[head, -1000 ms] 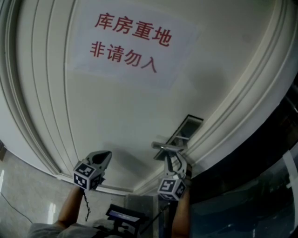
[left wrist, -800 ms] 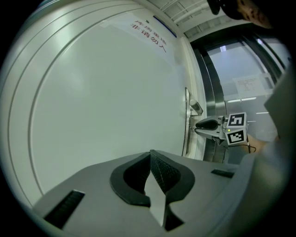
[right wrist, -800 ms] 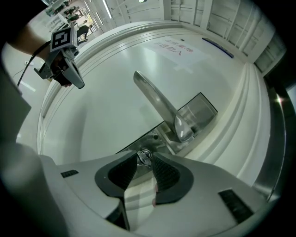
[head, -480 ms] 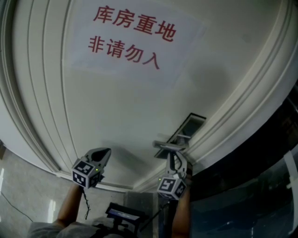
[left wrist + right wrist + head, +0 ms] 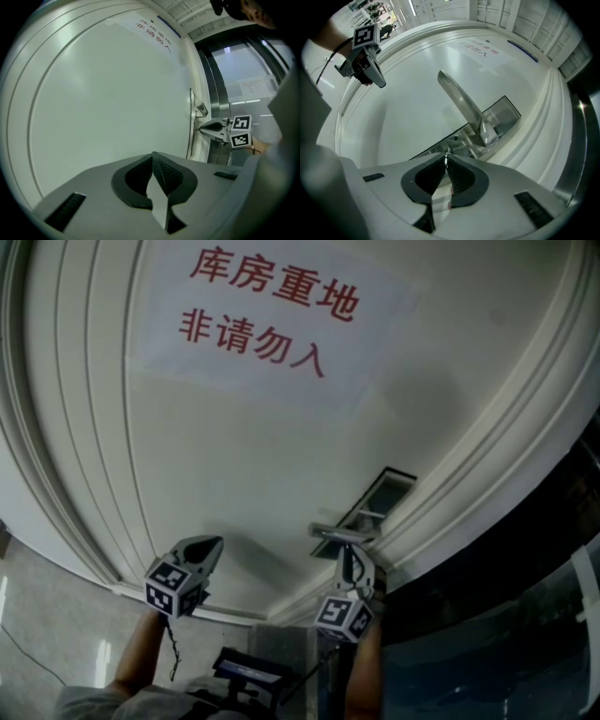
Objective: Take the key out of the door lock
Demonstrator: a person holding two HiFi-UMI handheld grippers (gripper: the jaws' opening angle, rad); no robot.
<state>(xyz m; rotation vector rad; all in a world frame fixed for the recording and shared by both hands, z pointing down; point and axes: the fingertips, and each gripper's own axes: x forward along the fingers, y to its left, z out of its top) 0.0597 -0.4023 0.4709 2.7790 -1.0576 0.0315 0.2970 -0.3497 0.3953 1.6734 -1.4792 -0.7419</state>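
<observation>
The key (image 5: pixel 446 156) shows only as a thin metal edge between the tips of my right gripper (image 5: pixel 446 160). It sticks out of the steel lock plate (image 5: pixel 502 114) below the lever handle (image 5: pixel 461 104). The jaws have just been closing and now pinch the key. In the head view the right gripper (image 5: pixel 349 557) points at the door under the handle (image 5: pixel 341 533); the key is hidden there. My left gripper (image 5: pixel 212 546) hangs off to the left, near the white door (image 5: pixel 253 456) but apart from it. Its pads (image 5: pixel 160 172) meet at the tip with nothing between them.
A paper sign with red characters (image 5: pixel 272 310) is stuck on the door above. Raised mouldings (image 5: pixel 487 442) run along the door's right edge, with a dark glass and metal frame (image 5: pixel 525 615) beyond. A person's forearms (image 5: pixel 141 652) hold both grippers.
The right gripper's jaws went from wide apart to closed together under the handle. Both grippers stayed where they were.
</observation>
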